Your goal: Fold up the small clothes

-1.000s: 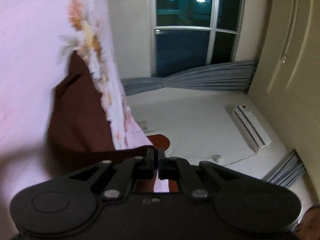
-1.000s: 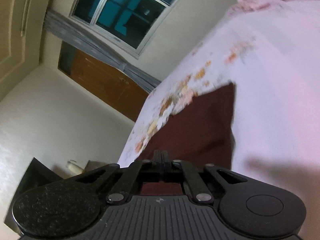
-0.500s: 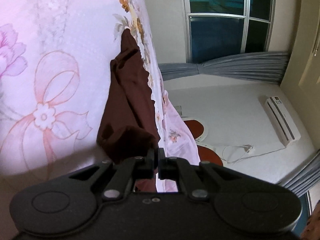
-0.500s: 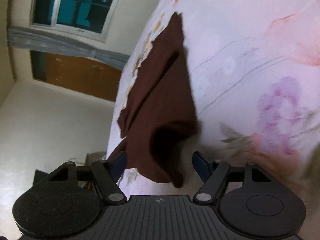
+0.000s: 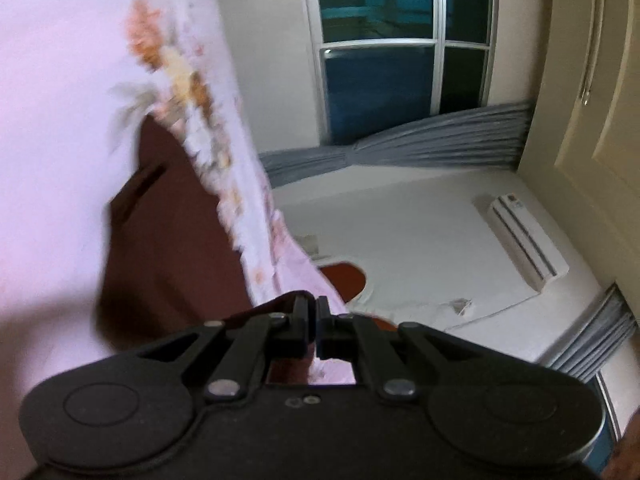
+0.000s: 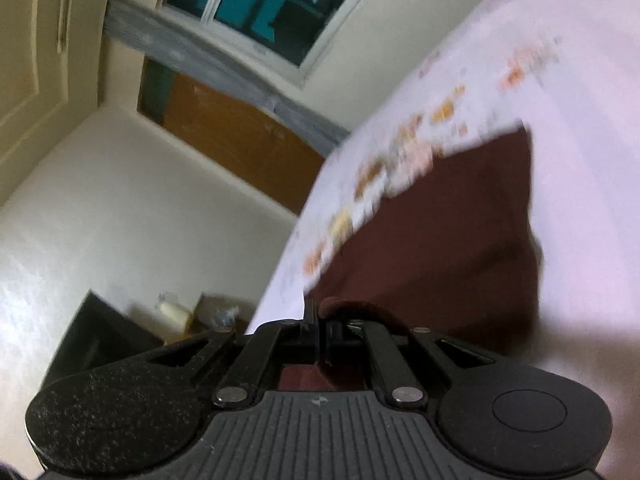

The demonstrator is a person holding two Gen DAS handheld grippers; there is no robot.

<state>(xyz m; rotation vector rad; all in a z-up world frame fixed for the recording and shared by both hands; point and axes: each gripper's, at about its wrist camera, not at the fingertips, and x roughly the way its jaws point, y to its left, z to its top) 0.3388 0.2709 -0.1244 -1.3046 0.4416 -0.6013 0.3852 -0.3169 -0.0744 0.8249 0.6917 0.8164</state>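
On the floral bedsheet (image 5: 60, 120), both grippers, left gripper (image 5: 311, 312) and right gripper (image 6: 316, 322), clamp the maroon garment's (image 6: 440, 240) edge; next, carry it over evenly.

Cream walls (image 5: 400, 240) meet a dark window (image 5: 396, 40) with grey curtains (image 5: 420, 148). An air conditioner (image 5: 524, 236) hangs nearby. A floral pink bed sheet (image 6: 580, 80) covers the bed; a brown door (image 6: 240, 136) stands beyond.

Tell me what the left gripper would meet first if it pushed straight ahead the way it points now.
Probably the dark maroon garment pinched in the left gripper, then the pink floral bedsheet beneath it; blur leaves depth uncertain.
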